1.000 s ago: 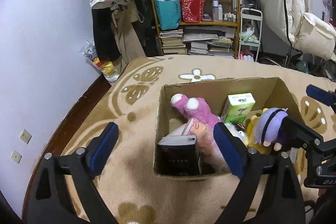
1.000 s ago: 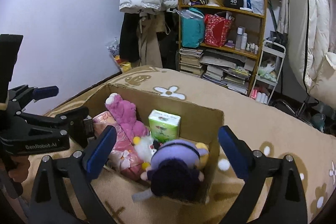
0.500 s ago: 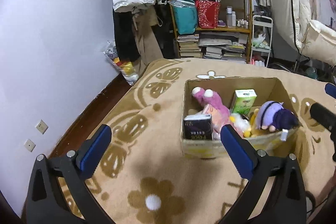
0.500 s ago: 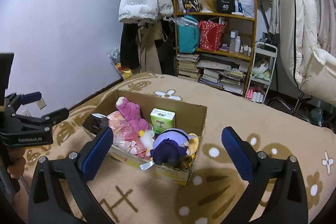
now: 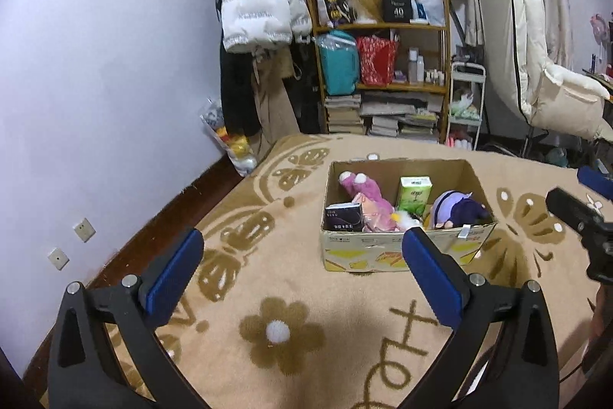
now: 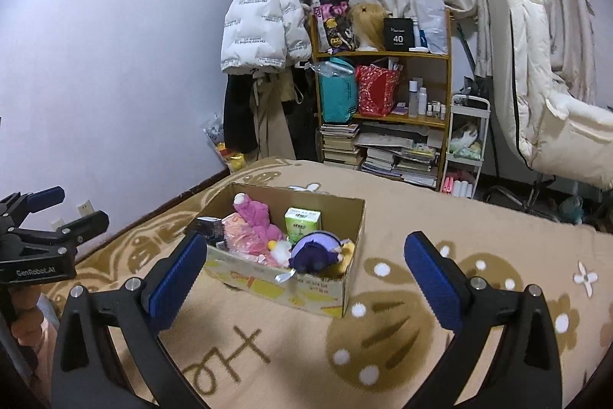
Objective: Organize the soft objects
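**Hovering clear of the packed box, both tools empty**

Left tool (image 5: 302, 257) and right tool (image 6: 302, 263): jaws spread wide, nothing between the pads. Both hang above the carpet (image 5: 268, 278), well short of the cardboard box (image 5: 402, 252).

Box sits on the carpet and holds the soft stuff: pink plush (image 5: 364, 186) leaning on the back-left wall, purple plush (image 5: 459, 209) at the front-right corner, head just over the rim. Green tissue pack (image 5: 413, 194) stands upright between them; dark pack (image 5: 343, 217) front-left.

Judgement: items wedged upright to fit one box. No loose soft objects on the visible carpet, so sorting looks near done.
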The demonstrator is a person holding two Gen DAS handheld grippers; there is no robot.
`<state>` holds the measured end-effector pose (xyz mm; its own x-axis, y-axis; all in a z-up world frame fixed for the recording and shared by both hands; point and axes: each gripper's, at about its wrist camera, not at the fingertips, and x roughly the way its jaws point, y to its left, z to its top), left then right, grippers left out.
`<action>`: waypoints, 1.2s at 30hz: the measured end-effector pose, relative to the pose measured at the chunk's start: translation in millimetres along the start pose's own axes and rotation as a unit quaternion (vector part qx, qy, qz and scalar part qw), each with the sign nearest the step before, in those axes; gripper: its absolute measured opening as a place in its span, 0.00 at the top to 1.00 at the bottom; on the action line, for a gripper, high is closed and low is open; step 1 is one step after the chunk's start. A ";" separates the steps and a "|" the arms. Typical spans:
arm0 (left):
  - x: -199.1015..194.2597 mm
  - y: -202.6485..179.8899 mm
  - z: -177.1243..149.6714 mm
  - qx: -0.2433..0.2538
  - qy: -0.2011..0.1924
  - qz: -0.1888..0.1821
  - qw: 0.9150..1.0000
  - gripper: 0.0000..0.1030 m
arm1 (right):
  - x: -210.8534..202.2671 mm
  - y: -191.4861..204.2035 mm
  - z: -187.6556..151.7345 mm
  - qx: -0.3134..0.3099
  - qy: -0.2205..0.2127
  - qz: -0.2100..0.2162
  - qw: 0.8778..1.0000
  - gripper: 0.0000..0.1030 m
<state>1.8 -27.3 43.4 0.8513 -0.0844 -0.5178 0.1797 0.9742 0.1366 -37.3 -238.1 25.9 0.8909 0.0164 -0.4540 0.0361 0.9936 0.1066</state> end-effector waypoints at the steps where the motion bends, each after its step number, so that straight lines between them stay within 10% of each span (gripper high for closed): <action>1: -4.6 0.9 -1.5 -0.001 -0.005 0.001 1.000 0.00 | -2.8 0.1 -2.0 0.003 -0.001 -0.001 1.000 0.00; 36: 3.0 0.9 -26.0 -0.010 0.011 -0.021 1.000 0.00 | -2.3 -1.5 -46.3 -0.007 0.024 -0.012 1.000 0.00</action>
<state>-8.3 -21.3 20.0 0.8323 -0.1203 -0.5411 0.2049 0.9738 0.0987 -60.4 -234.4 -14.2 0.8670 -0.0031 -0.4984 0.0507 0.9953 0.0820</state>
